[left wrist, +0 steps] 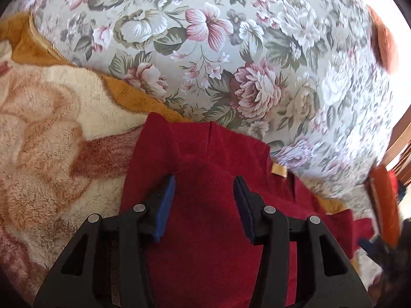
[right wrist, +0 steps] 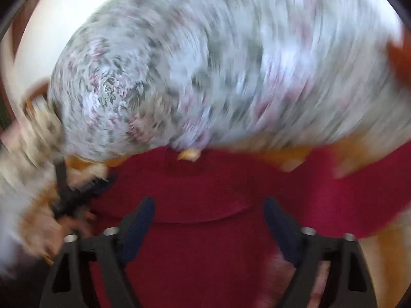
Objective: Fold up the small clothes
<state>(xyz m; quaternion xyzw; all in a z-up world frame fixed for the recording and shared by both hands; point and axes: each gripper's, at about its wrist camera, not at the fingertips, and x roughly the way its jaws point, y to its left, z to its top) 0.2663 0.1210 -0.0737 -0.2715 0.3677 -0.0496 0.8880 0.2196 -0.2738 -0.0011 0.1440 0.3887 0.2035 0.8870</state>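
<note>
Hovering over the red garment [left wrist: 205, 205], both tongs, left [left wrist: 204, 192] and right [right wrist: 209, 220], stood part open and gripped nothing; the garment lay directly beneath them, beside the floral sheet [left wrist: 231, 51].

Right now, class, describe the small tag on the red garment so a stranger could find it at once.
Start from the floral bedspread, then drop to the dark red fleece garment lying on its near edge beside a fluffy cream and orange blanket. On the garment's right-hand edge sits a small tan tag, the only pale patch on the plain red cloth.
</note>
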